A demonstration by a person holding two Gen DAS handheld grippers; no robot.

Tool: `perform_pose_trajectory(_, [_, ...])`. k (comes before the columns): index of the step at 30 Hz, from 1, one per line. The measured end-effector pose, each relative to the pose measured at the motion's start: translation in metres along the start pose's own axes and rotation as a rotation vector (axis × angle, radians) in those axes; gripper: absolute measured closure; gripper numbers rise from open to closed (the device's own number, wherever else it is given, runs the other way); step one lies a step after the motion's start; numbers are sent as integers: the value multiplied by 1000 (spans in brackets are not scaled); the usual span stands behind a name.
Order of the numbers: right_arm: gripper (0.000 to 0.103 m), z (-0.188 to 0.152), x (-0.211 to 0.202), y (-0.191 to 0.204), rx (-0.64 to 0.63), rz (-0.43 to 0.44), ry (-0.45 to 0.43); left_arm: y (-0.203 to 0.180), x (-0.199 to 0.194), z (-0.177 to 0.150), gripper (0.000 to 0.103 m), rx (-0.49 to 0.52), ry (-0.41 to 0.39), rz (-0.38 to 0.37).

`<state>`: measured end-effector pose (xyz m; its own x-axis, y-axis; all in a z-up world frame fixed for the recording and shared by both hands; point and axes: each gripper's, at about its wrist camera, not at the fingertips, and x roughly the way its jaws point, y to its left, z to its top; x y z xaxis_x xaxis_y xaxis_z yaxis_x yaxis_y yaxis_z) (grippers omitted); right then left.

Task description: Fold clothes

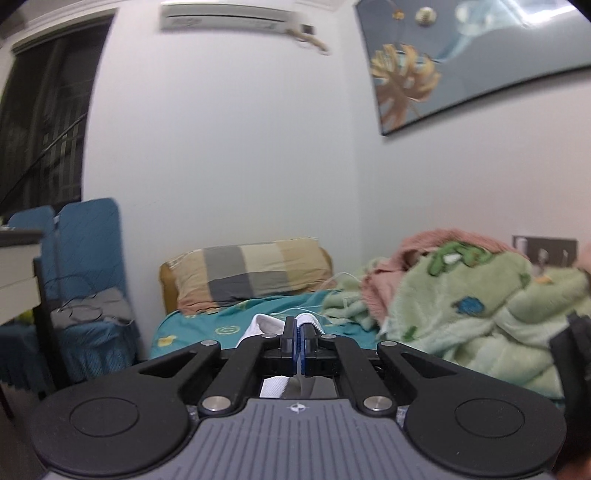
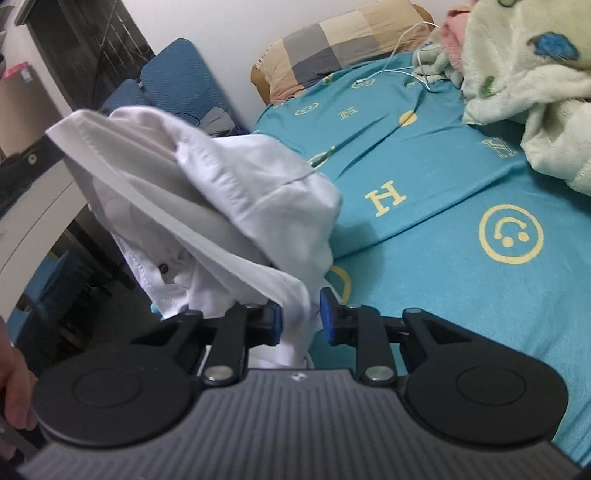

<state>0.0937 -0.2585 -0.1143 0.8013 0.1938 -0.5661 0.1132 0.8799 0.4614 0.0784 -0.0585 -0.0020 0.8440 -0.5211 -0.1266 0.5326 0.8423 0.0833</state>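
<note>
- Left gripper [image 1: 297, 334]: jaws clamped on white shirt [image 2: 207, 192] hem.
- Right gripper [image 2: 301, 319]: jaws apart, shirt cloth between, seemingly unpinched.
- Shirt lifted above turquoise bedsheet [image 2: 424, 206]; checked pillow [image 1: 247, 273], green blanket [image 1: 480, 314], white wall [image 1: 240, 147].

One white garment [image 2: 229, 192]. Two grippers: left gripper [image 1: 297, 334], right gripper [image 2: 301, 314]. One bed with a teal sheet [image 2: 424, 206]. One checked pillow [image 1: 247, 273]. One green fleece blanket [image 1: 480, 306], one pink blanket [image 1: 436, 240] beneath it. One white cable [image 2: 402, 55]. One framed picture [image 1: 461, 62]. One air conditioner [image 1: 229, 16]. Two blue chair backs [image 1: 88, 236].
</note>
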Motion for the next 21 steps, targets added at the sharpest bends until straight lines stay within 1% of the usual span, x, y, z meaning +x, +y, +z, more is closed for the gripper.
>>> perform_pose_trajectory(2, [96,5,-14,2,2,26,-70,3,0,-1,102,3,-6,33])
perform_pose_trajectory(4, [97,10,-28,3,3,52,-139,6,0,-2,102,-1,-9,60])
perform_pose_trajectory(6, [97,18,-49,7,-23,75,-248,12,-1,-2,101,-44,-15,68])
perform_pose_trajectory(7, [97,23,-60,9,-42,89,-302,15,-4,-1,102,-71,-31,65])
perform_pose_trajectory(8, [97,29,-71,11,-59,109,-345,18,-7,0,102,-98,-52,58])
perform_pose_trajectory(10, [97,42,-94,14,-100,144,-433,23,-22,7,101,-160,-139,23])
perform_pose_trajectory(13, [97,61,-130,22,-185,166,-570,28,-52,21,101,-239,-264,-8])
perform_pose_trajectory(14, [97,67,-139,23,-208,160,-602,28,-60,25,101,-248,-290,-15])
perform_pose_trajectory(15, [97,73,-143,22,-222,152,-612,26,-66,28,101,-238,-299,-14])
perform_pose_trajectory(16, [97,79,-144,18,-226,141,-593,24,-71,31,101,-226,-304,-13])
perform_pose_trajectory(17, [97,86,-144,15,-229,130,-575,22,-72,30,101,-210,-291,-13])
perform_pose_trajectory(18, [97,92,-140,9,-220,122,-546,19,-70,28,101,-199,-263,-13])
perform_pose_trajectory(21, [97,100,-116,-18,-113,144,-428,15,-54,18,101,-192,-141,0])
